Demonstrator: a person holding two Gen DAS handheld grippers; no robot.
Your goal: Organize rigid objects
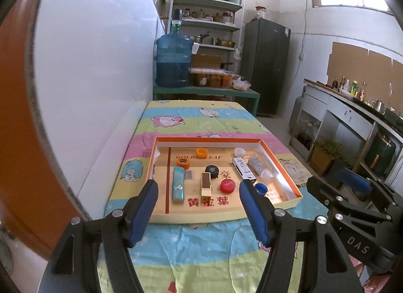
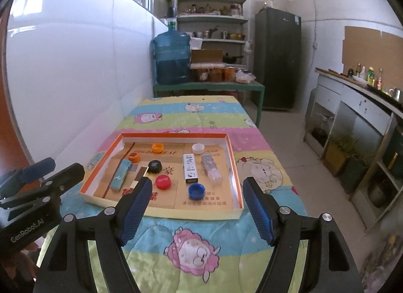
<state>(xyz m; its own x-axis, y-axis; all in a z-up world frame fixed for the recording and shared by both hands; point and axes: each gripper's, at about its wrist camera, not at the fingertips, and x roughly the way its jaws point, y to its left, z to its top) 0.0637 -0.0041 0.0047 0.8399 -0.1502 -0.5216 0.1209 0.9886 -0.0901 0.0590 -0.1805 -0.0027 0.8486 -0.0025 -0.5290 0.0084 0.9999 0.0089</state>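
We held both claws released and empty short of the shallow box [image 2: 236, 156] on the table, its caps and long packs lying ahead, lengthwise away from us, the blue cap [image 2: 196, 190] nearer our right claw [image 2: 199, 211] than our left claw [image 1: 199, 211].

Both wrist views face down table, near; share tray [image 1: 284, 156] [image 2: 234, 167]
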